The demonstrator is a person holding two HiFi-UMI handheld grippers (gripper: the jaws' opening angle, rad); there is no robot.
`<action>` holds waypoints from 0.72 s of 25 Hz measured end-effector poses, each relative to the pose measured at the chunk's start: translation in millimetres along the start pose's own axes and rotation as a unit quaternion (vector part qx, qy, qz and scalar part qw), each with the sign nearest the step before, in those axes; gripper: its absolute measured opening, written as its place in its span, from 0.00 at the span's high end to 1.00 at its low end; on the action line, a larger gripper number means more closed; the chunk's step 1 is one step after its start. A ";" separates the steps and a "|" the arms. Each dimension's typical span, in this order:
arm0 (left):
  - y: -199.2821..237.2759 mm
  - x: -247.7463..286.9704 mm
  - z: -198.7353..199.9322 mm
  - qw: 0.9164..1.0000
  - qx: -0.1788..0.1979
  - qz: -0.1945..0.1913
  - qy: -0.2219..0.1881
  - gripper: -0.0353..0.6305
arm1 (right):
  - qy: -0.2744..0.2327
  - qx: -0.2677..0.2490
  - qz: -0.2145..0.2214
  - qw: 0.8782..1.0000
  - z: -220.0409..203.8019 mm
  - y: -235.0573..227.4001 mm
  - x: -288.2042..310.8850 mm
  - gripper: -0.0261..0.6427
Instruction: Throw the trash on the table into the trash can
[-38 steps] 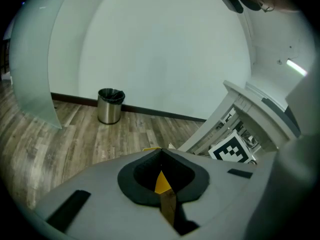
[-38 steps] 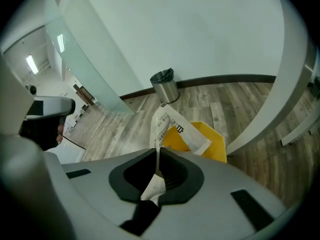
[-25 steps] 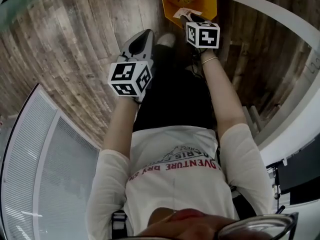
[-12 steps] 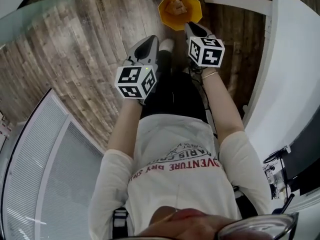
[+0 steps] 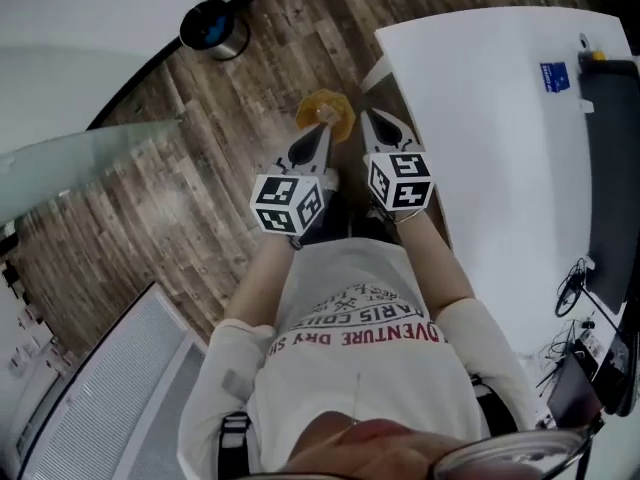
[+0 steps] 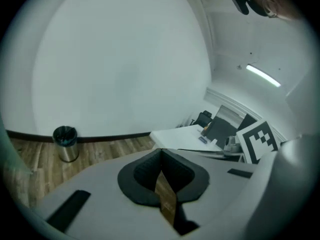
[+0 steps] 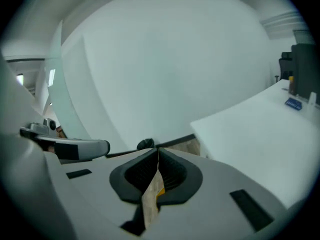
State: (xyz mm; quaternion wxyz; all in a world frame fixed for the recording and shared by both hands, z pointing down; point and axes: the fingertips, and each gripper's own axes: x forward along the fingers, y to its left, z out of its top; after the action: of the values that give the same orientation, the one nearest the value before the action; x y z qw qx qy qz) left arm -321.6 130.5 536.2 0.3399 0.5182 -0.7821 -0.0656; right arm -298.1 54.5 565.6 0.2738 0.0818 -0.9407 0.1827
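Orange faceted trash can (image 5: 340, 113) stands on the wood-plank floor (image 5: 200, 188) just beyond the grey fingers of left gripper (image 5: 320, 134), closed empty, and right gripper (image 5: 370, 118), just closed empty.

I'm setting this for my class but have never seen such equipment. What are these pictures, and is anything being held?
No robot here: a person wears a head camera and holds a two-jaw tool in each hand. The head view looks down on the left gripper and right gripper pointing toward an orange bin on the wooden floor, beside a white table bearing a small blue item. The other two pictures come from cameras riding on each tool. Both pairs of jaws are together with nothing between them; the right ones have just closed. The patterned cubes belong to the tools.
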 end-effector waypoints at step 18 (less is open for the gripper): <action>-433.1 32.1 17.0 0.880 0.228 -0.416 0.019 0.91 | -0.250 0.107 -0.376 0.886 21.4 -191.4 -418.1 0.92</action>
State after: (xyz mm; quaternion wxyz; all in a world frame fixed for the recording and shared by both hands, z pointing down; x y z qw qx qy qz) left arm -7.5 -98.0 341.2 0.1684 0.8605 -0.4807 -0.0109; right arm 89.9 -107.3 378.2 0.0672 0.5014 -0.8514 0.1388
